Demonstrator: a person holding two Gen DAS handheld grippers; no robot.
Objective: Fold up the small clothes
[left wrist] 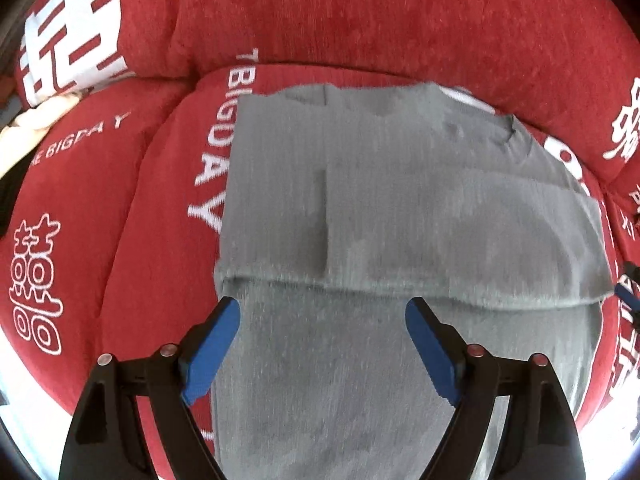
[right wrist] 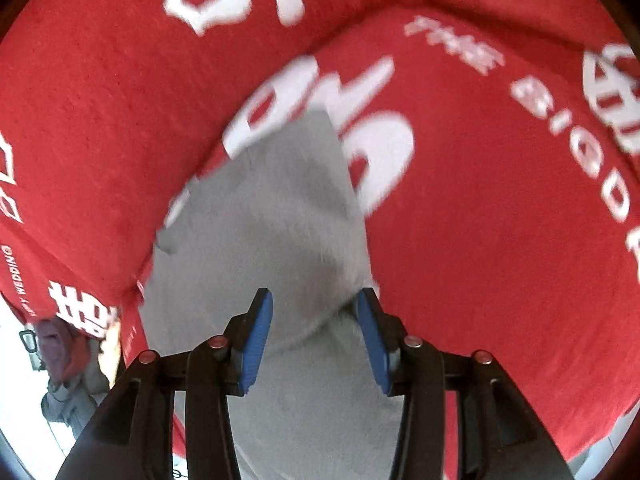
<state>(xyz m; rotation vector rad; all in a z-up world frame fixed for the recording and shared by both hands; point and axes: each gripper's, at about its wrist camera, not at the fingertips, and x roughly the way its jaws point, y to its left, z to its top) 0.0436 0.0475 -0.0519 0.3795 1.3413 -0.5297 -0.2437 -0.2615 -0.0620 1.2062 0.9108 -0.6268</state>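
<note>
A grey knit garment (left wrist: 400, 208) lies folded on a red cushion (left wrist: 120, 220) printed with white letters. Its upper layer ends in a hem running across just ahead of my left gripper (left wrist: 322, 306). That gripper hangs over the lower layer, open, with nothing between its blue pads (left wrist: 212, 352). In the right wrist view the same grey garment (right wrist: 276, 208) narrows away toward the cushion's back. My right gripper (right wrist: 315, 294) stands over its near part with the jaws partly apart. The cloth lies under them, and the pads (right wrist: 256, 340) do not press on it.
Red back cushions (left wrist: 400, 12) with large white characters rise behind the garment. A cream cloth (left wrist: 40, 116) lies at the far left. In the right wrist view a heap of clothes (right wrist: 64, 360) shows beyond the cushion's left edge, over a pale floor.
</note>
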